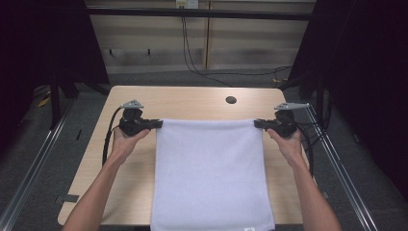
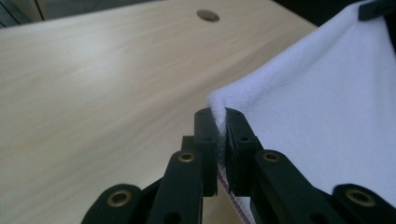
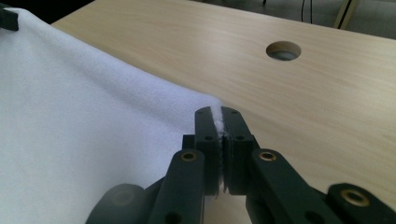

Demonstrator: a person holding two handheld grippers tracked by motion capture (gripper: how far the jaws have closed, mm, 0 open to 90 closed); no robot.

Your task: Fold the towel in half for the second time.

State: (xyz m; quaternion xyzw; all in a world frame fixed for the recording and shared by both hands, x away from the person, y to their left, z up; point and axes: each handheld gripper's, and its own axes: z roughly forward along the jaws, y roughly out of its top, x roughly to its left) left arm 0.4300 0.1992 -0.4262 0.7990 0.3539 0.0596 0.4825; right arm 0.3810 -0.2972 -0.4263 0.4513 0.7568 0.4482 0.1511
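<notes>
A white towel [image 1: 211,173] hangs stretched between my two grippers above the light wooden table [image 1: 187,102], its near end drooping over the table's front edge. My left gripper [image 1: 159,123] is shut on the towel's far left corner [image 2: 219,105], the cloth pinched between the black jaws. My right gripper [image 1: 257,123] is shut on the far right corner [image 3: 215,112] the same way. The towel's top edge runs taut and level between them. In the left gripper view the towel [image 2: 327,107] rises to the right; in the right gripper view the towel [image 3: 84,130] spreads to the left.
A round cable hole [image 1: 231,100] sits in the table near its far edge, right of centre. Metal rails [image 1: 337,163] run along both sides of the table. Cables [image 1: 192,57] hang on the back wall. Bare tabletop lies beyond the towel.
</notes>
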